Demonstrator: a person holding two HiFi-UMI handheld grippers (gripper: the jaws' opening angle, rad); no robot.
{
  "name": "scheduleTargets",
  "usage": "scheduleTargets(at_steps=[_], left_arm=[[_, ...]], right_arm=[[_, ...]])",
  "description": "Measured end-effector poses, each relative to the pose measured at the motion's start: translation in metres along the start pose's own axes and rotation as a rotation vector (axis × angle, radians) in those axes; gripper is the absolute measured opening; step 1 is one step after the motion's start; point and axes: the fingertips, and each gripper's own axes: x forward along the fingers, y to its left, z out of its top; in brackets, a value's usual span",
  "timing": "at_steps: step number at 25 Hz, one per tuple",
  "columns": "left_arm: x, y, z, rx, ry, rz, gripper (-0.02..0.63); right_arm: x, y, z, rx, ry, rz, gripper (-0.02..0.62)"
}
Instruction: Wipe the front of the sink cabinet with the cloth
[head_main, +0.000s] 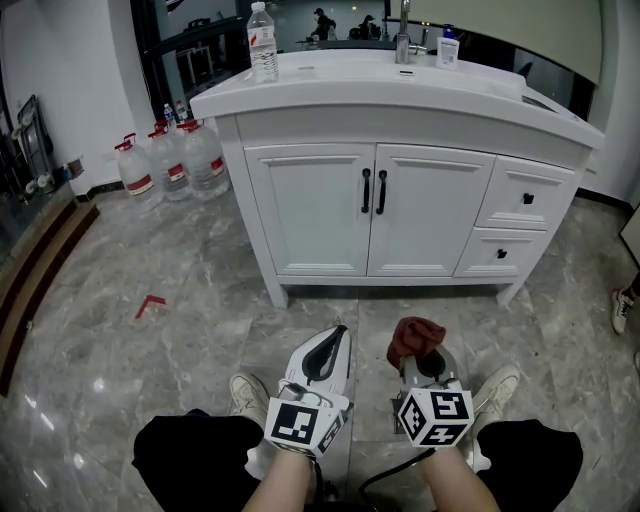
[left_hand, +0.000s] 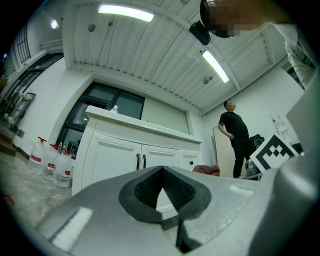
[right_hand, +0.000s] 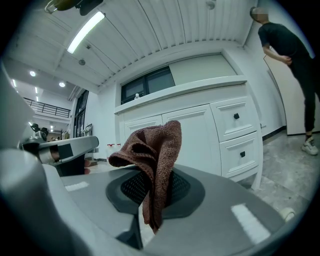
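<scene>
The white sink cabinet (head_main: 380, 205) stands ahead with two doors and two drawers on its right side. It also shows in the left gripper view (left_hand: 125, 160) and the right gripper view (right_hand: 200, 135). My right gripper (head_main: 421, 352) is shut on a dark red cloth (head_main: 414, 337), which bunches up above the jaws (right_hand: 152, 160). My left gripper (head_main: 335, 345) is shut with nothing in it. Both grippers hang low over the floor, a short way in front of the cabinet and apart from it.
A water bottle (head_main: 262, 42), a tap (head_main: 403, 35) and a small bottle (head_main: 447, 47) stand on the countertop. Several large water jugs (head_main: 175, 160) sit on the floor to the cabinet's left. A person (left_hand: 235, 137) stands off to the right. My shoes (head_main: 247, 397) are just below the grippers.
</scene>
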Motion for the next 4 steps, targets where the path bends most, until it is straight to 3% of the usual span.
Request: scheduleTargets(at_steps=[4], left_arm=[[-0.0002, -0.0016, -0.0023, 0.013, 0.010, -0.003, 0.000]], right_arm=[[0.0003, 0.0034, -0.0008, -0.004, 0.002, 0.008, 0.078]])
